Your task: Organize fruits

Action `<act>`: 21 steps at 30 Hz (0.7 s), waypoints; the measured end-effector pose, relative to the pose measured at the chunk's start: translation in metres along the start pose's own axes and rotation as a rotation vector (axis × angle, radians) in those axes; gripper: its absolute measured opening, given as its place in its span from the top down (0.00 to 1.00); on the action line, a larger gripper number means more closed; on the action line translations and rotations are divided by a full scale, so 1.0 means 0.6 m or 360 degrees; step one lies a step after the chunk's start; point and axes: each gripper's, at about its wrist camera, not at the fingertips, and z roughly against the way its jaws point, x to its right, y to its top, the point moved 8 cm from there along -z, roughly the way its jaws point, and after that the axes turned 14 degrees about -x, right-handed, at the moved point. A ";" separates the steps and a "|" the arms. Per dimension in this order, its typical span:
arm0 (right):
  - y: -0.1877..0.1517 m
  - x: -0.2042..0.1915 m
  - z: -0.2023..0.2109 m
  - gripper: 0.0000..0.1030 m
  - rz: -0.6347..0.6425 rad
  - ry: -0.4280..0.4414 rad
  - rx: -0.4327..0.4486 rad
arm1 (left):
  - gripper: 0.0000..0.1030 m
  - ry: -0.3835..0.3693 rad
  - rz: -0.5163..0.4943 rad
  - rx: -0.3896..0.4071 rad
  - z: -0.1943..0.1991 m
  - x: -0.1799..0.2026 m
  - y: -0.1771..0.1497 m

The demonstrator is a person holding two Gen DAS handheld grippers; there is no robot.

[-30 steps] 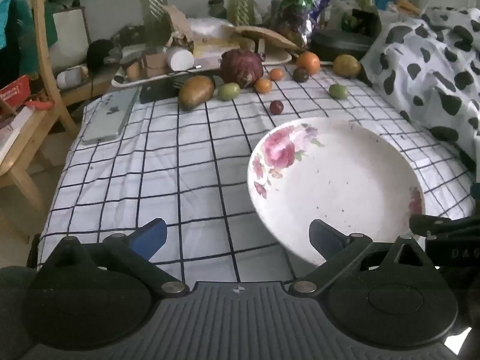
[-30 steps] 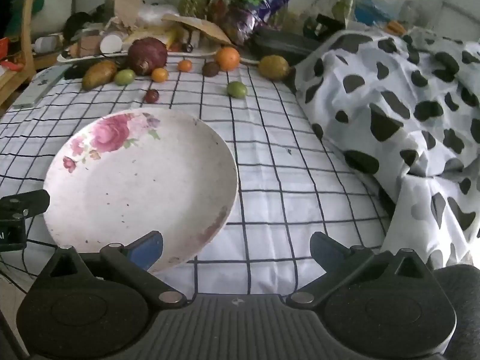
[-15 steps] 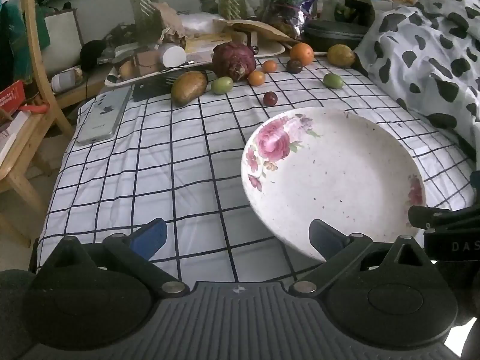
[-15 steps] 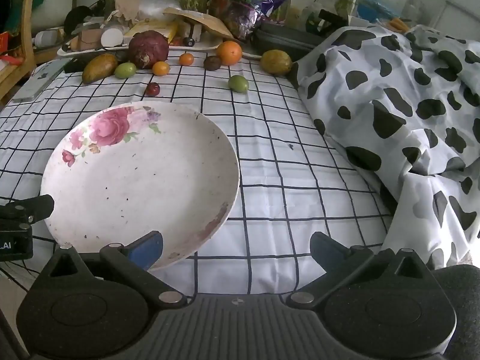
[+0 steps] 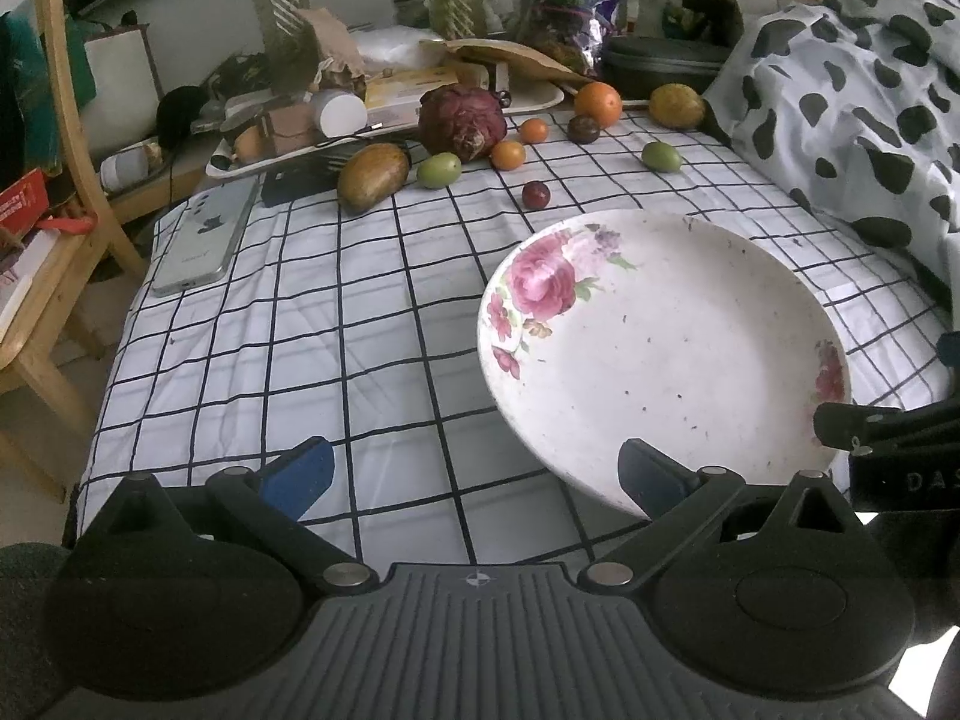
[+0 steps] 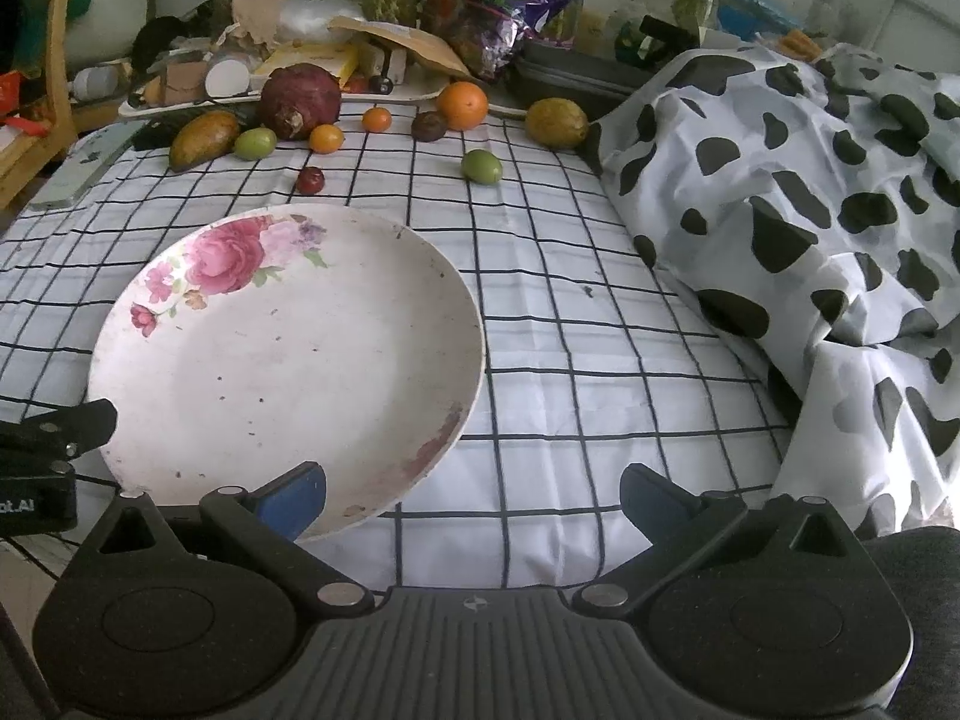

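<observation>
Open checked cloth [image 5: 312,324] is lying left of the plate [image 5: 660,348], giving a claw a way to the fruit row [image 5: 456,162] at the far edge. The spotted blanket [image 6: 810,228] is crowding the right side; clutter [image 5: 384,84] is blocking behind the fruits.

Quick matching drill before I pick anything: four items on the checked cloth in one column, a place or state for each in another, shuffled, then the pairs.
1. plate
2. orange
3. phone
4. small dark red fruit

A. lying at the cloth's left edge
B. nearest the plate's flowered rim
C. holds no fruit
D. back row, beside a dark round fruit

Pairs: 1-C, 2-D, 3-A, 4-B
</observation>
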 end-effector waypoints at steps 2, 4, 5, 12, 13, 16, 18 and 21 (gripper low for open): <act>-0.001 0.000 0.001 0.00 0.0001 0.0003 0.0004 | 0.00 0.0001 0.0003 -0.0001 0.000 0.000 0.000; -0.001 0.000 0.001 0.00 -0.0002 0.0014 0.0007 | 0.00 0.0002 0.0005 -0.0005 -0.001 0.000 0.000; 0.000 -0.001 0.002 0.00 -0.0004 0.0018 0.0010 | 0.00 0.0001 0.0005 -0.0007 -0.001 0.000 0.000; 0.001 0.003 0.005 0.00 -0.0025 0.0030 0.0024 | 0.00 0.0003 0.0017 -0.0012 -0.002 -0.002 0.000; 0.001 0.003 0.005 0.00 -0.0030 0.0033 0.0026 | 0.00 0.0002 0.0024 -0.0013 -0.002 -0.003 0.000; 0.001 0.004 0.007 0.00 -0.0035 0.0038 0.0035 | 0.00 -0.0003 0.0041 -0.0017 -0.003 -0.005 0.001; 0.001 0.004 0.008 0.00 -0.0035 0.0040 0.0040 | 0.00 -0.0004 0.0043 -0.0020 -0.003 -0.005 0.001; 0.001 0.003 0.009 0.00 -0.0030 0.0045 0.0047 | 0.00 0.0001 0.0035 -0.0024 -0.003 -0.003 0.001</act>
